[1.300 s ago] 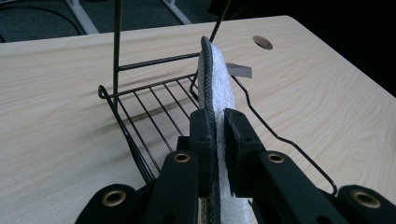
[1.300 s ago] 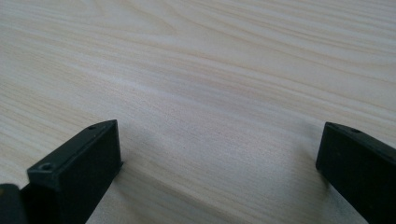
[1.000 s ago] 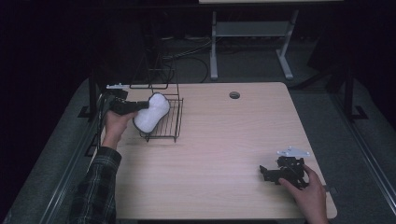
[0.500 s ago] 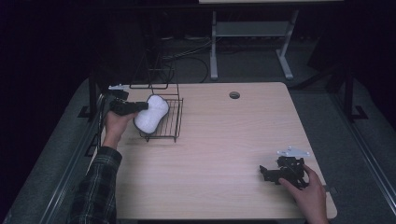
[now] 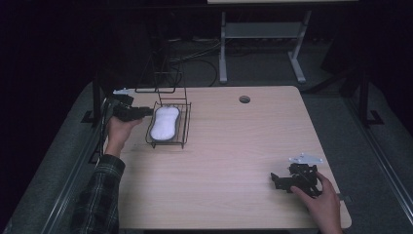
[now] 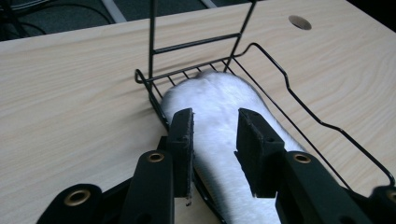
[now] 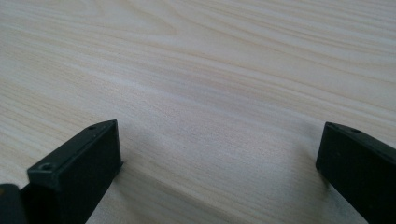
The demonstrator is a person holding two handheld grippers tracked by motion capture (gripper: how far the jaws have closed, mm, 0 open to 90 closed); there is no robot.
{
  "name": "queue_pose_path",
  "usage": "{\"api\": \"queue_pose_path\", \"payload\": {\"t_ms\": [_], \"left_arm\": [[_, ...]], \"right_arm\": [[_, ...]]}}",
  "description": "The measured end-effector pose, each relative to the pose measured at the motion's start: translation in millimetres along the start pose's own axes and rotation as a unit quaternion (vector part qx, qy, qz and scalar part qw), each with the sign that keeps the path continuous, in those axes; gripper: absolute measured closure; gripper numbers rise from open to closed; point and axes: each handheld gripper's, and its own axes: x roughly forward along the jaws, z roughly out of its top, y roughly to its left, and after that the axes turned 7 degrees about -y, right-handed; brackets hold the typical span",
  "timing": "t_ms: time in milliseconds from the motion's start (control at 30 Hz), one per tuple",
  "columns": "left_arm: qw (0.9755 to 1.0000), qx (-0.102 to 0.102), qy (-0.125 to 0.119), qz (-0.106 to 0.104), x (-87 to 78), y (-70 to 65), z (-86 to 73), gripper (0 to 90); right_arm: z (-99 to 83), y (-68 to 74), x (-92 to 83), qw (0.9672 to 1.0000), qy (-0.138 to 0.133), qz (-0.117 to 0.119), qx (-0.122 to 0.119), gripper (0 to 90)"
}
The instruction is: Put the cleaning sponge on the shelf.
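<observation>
While the white pad lies flat inside the wire basket, the left gripper straddles its near end, jaws just opened, pads clear of it. Well away from the basket, the right gripper rests wide open, empty, on the table.

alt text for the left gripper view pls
A white fluffy slipper-shaped object lies in a black wire basket on a pale wooden table. The left gripper reaches in from below, its two black jaws either side of the object's near end and apart from it, having just been opening.
</observation>
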Motion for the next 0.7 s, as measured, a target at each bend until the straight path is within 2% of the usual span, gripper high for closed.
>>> {"api": "queue_pose_path", "payload": {"t_ms": [100, 200, 267, 367, 467, 533, 700], "left_arm": [[1.0, 0.006, -0.006, -0.002, 0.8, -5.8, -2.1, 68.8], [0.9999, 0.012, 0.001, -0.007, 2.3, -9.3, -6.0, 71.7], [0.9999, 0.009, 0.006, -0.013, 3.3, -11.9, -9.4, 71.7], [0.9997, 0.016, 0.002, -0.017, 2.0, -17.5, -14.2, 71.0], [0.9996, 0.021, 0.005, -0.017, 0.1, -21.3, -16.7, 67.1], [0.9996, 0.024, 0.005, -0.015, -2.2, -24.2, -17.7, 60.4], [0.9993, 0.035, 0.009, -0.013, -10.5, -30.1, -20.8, 50.1]], "right_arm": [[0.0, 0.0, 0.0, 1.0, 0.0, 0.0, 0.0, 0.0], [0.0, 0.0, 0.0, 1.0, 0.0, 0.0, 0.0, 0.0], [0.0, 0.0, 0.0, 1.0, 0.0, 0.0, 0.0, 0.0], [0.0, 0.0, 0.0, 1.0, 0.0, 0.0, 0.0, 0.0], [0.0, 0.0, 0.0, 1.0, 0.0, 0.0, 0.0, 0.0], [0.0, 0.0, 0.0, 1.0, 0.0, 0.0, 0.0, 0.0], [0.0, 0.0, 0.0, 1.0, 0.0, 0.0, 0.0, 0.0]]}}
